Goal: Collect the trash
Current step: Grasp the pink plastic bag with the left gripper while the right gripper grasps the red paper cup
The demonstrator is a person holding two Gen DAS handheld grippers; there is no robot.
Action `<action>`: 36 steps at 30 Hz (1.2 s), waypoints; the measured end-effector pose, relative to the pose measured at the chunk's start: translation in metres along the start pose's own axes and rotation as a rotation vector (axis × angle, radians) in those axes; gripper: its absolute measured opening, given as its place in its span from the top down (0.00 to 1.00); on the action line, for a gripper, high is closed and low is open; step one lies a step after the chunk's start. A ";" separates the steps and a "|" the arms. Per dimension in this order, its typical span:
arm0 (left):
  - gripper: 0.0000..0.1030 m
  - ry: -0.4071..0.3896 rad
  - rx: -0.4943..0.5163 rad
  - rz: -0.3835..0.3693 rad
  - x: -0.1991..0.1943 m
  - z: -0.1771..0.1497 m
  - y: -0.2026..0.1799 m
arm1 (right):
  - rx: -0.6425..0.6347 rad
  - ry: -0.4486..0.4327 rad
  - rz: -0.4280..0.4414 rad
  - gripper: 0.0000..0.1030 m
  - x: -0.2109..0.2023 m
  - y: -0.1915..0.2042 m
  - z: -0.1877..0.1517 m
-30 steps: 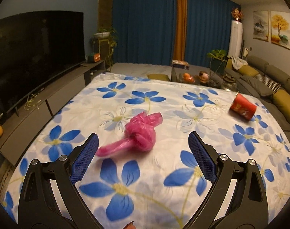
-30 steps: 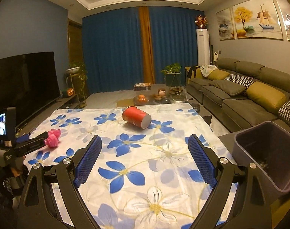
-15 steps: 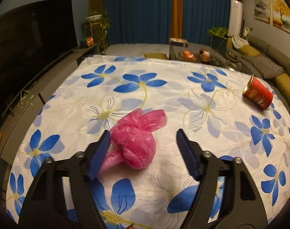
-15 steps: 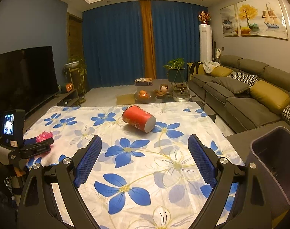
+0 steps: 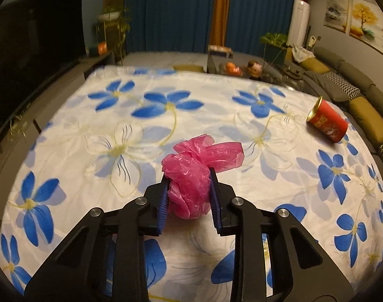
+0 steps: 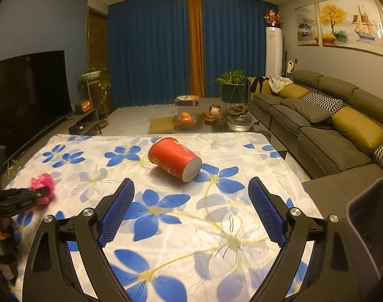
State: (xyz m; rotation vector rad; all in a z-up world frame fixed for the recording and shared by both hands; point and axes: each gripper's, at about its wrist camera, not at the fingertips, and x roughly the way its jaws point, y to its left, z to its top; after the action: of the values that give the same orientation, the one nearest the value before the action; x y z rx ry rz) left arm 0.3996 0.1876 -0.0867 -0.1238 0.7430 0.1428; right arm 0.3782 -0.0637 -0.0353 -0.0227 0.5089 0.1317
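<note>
A crumpled pink plastic bag [image 5: 191, 173] lies on the flowered tablecloth [image 5: 141, 125]. My left gripper [image 5: 189, 176] is shut on the pink bag, its blue pads pressing both sides. It also shows at the left of the right wrist view [image 6: 44, 191], with the bag [image 6: 41, 182] in it. A red paper cup [image 6: 175, 162] lies on its side mid-table, also in the left wrist view [image 5: 327, 122] at the far right. My right gripper [image 6: 191, 193] is open and empty, just short of the cup.
A dark trash bin [image 6: 370, 226] stands off the table's right edge. A grey sofa [image 6: 330, 125] runs along the right wall. A TV [image 6: 27, 95] is on the left. A coffee table with fruit and a jar [image 6: 211, 118] stands beyond the table.
My left gripper moved forward over the pink bag and closed on it. My right gripper stayed open and moved nearer the red cup.
</note>
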 end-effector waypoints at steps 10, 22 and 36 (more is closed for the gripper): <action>0.73 -0.125 -0.021 -0.053 -0.034 0.005 -0.055 | -0.076 0.095 0.033 0.14 0.082 0.004 0.012; 0.73 -0.161 -0.001 -0.084 -0.046 0.005 -0.061 | -0.170 0.206 0.077 0.14 0.151 0.018 0.020; 0.72 -0.157 0.010 -0.096 -0.044 0.004 -0.061 | -0.215 0.303 0.153 0.39 0.175 0.030 0.015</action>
State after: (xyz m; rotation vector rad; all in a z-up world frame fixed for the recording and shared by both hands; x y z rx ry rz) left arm 0.3810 0.1244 -0.0504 -0.1373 0.5798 0.0565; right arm 0.5334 -0.0116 -0.1071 -0.2163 0.7977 0.3355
